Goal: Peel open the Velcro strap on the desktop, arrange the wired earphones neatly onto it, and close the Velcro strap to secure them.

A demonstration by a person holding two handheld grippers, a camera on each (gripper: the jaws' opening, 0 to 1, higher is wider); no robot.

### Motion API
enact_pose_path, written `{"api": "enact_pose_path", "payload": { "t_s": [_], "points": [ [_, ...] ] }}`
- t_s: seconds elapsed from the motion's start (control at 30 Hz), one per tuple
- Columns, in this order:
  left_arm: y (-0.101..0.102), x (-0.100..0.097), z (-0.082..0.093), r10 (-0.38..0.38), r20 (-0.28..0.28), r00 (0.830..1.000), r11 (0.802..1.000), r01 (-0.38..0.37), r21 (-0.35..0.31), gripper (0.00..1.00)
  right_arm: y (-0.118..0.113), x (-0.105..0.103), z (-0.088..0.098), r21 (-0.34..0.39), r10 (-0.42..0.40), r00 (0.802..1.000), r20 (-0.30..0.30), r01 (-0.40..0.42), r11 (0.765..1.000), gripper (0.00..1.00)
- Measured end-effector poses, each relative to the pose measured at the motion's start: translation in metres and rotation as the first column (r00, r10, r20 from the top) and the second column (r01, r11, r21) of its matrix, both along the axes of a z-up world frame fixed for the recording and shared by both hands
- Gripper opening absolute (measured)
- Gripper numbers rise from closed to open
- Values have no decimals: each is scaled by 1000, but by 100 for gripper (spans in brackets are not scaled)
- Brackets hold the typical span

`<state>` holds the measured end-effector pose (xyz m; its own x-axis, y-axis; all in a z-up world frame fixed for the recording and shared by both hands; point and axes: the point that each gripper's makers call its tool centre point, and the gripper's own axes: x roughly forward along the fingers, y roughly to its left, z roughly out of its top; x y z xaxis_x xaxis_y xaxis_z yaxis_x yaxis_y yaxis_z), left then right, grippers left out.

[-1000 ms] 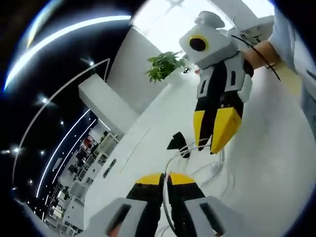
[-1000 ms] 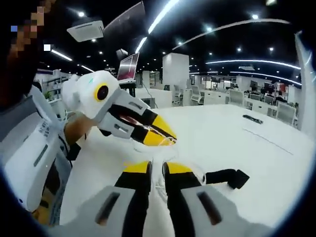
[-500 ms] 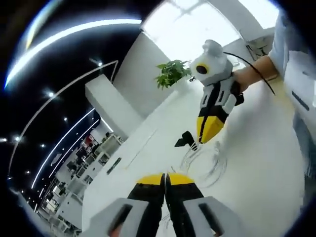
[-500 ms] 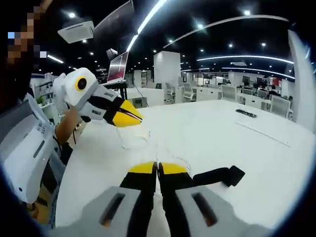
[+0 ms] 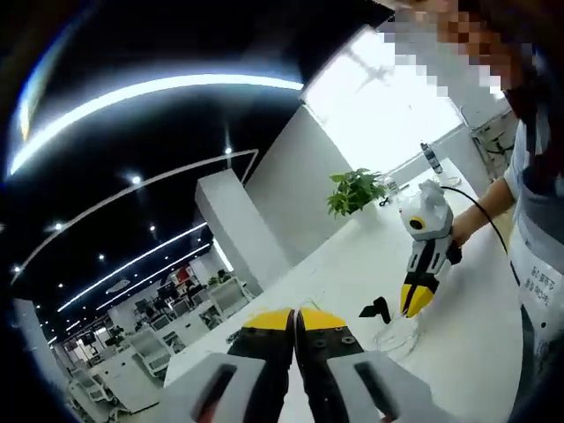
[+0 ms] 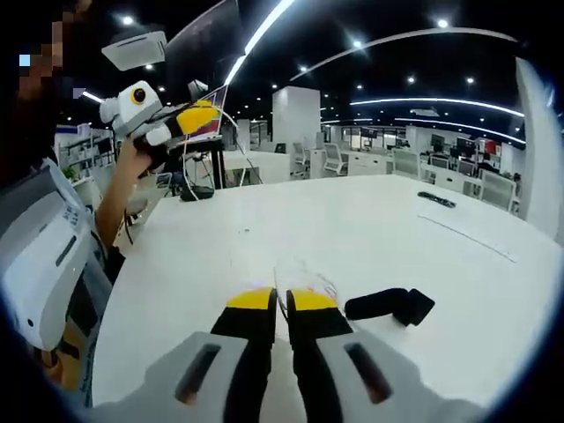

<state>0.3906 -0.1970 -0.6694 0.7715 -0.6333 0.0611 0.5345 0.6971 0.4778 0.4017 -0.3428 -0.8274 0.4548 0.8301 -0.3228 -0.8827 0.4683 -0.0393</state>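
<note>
I am holding my left tool (image 6: 196, 117) up high over the worktop (image 6: 370, 229), its jaws together on nothing I can make out. My right tool (image 6: 271, 301) is hanging low over the earphones (image 6: 304, 280), jaws a narrow gap apart; whether they are gripping the wire I cannot tell. The strap (image 6: 389, 305) is lying just beside the earphones, closed, well in from the worktop's edges.

a: where's the velcro strap (image 6: 389, 305)?
b: flat on the white bench (image 6: 370, 238), black, folded into a short thick band, one squared end sticking out.
a: earphones (image 6: 304, 280)?
b: thin pale wire in loose loops just beside the strap, partly hard to make out against the bench.
</note>
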Motion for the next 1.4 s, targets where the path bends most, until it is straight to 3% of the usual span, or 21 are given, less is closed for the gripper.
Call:
{"api": "enact_pose_path", "payload": {
  "t_s": [0.17,0.23,0.3,0.33,0.57,0.77,0.9,1.17,1.27,1.4],
  "points": [
    [3,4,12,15,24,1000,1000,-15,-25,5,0,-1,6,7,-2,1000,25,2,1000,7],
    [-1,4,6,-7,-1,1000,1000,7,-12,5,-3,2,13,29,-23,999,43,22,999,6],
    [-9,4,-11,-36,-63,997,999,37,18,5,-4,4,18,61,-38,998,47,35,998,6],
    [-13,6,-19,-32,-69,997,999,34,30,5,-5,5,19,68,-40,998,46,37,997,6],
    [-13,20,-81,35,-188,982,994,-14,111,5,-5,5,30,147,-46,998,37,40,988,6],
    [-17,24,-125,62,-267,962,985,-15,174,5,-1,3,27,141,-26,999,36,21,990,6],
    [-26,23,-149,55,-313,948,982,5,190,5,7,-3,16,120,15,1000,3,-15,993,6],
    [-39,24,-161,36,-339,940,981,32,193,5,20,-21,11,89,123,992,4,-123,988,8],
    [-30,30,-161,79,-326,942,982,-17,189,5,23,-23,8,51,134,991,15,-134,990,9],
    [-10,38,-163,140,-334,932,980,-81,183,5,21,-21,14,51,128,992,21,-129,990,9]
  ]
}}
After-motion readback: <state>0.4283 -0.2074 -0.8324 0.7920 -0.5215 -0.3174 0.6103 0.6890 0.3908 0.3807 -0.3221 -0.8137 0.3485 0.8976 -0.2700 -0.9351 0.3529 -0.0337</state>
